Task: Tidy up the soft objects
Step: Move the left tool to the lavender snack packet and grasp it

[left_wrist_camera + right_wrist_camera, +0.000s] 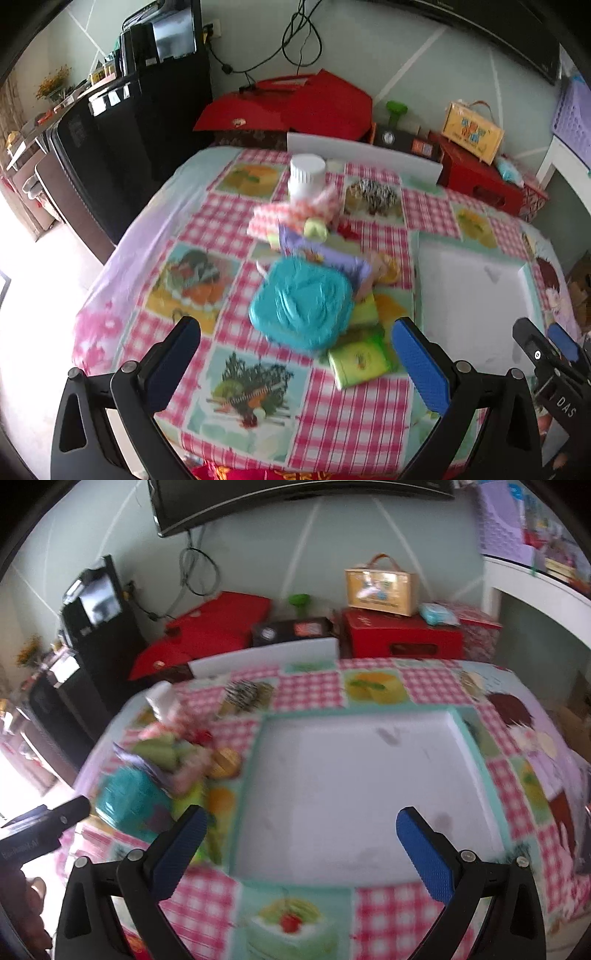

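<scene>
- The table (155,325), draped in a checked cloth, falls away to bare floor on its left.
- White tray (351,786) lies empty, right of the soft-object pile.
- Teal pouch (301,306) tops that pile, left of the tray.
- Left tool (295,350) and right tool (301,842) hover spread wide, grasping nothing.

A heap of soft things lies at the middle of the left wrist frame, on the tabletop (332,424). A teal cushion-like piece (301,304), squarish with a ridged top, sits at the lower end of the heap, overlapping a green packet (360,360) at its lower right. Above it lies a lilac piece (332,254), then a pink checked bundle (291,214). A white tray (476,291) with a mint rim sits empty to the right.
</scene>
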{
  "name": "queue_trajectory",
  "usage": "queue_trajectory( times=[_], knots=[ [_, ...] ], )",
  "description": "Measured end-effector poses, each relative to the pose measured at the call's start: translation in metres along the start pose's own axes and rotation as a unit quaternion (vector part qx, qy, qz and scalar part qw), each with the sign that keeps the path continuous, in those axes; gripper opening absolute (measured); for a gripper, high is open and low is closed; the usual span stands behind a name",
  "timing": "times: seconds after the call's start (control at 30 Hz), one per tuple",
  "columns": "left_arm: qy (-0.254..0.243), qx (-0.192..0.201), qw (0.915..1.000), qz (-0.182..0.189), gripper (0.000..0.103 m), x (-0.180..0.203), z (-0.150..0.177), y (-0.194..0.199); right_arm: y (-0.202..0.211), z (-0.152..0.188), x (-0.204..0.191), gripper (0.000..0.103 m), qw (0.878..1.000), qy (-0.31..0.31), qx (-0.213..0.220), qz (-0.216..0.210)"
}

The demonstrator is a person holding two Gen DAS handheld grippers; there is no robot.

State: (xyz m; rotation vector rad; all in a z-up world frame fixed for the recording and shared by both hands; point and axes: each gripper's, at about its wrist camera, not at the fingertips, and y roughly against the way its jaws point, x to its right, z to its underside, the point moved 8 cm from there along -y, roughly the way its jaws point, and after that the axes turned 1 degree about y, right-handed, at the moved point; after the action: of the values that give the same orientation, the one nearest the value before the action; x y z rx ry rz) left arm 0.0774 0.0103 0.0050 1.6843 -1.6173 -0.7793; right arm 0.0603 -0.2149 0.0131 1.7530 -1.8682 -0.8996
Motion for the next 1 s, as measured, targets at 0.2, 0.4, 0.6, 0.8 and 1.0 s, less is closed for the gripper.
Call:
queue_trajectory(
  times=[0.2, 0.4, 0.6, 0.8, 1.0],
  knots=[
    [0.02, -0.012, 0.9997, 0.01, 0.103, -0.013, -0.024, -0.017, -0.017, -0.024, -0.034, 0.103, 0.998, 0.045, -0.006, -0.035],
    [0.017, -0.028, 0.9994, 0.015, 0.103, -0.008, -0.026, -0.041, -0.044, -0.03, -0.05, 0.103, 0.995, 0.08, -0.037, -0.054],
    [0.0, -0.046, 0.9986, 0.025, 0.103, -0.005, -0.025, -0.062, -0.068, -0.034, -0.053, 0.103, 0.991, 0.098, -0.072, -0.055],
    [-0.006, -0.06, 0.9978, 0.027, 0.103, -0.007, -0.029, -0.076, -0.089, -0.046, -0.053, 0.103, 0.991, 0.088, -0.083, -0.052],
    [-0.049, -0.067, 0.9953, 0.05, 0.103, 0.018, -0.028, -0.083, -0.109, -0.035, -0.047, 0.103, 0.99, 0.067, -0.102, -0.065]
  ],
)
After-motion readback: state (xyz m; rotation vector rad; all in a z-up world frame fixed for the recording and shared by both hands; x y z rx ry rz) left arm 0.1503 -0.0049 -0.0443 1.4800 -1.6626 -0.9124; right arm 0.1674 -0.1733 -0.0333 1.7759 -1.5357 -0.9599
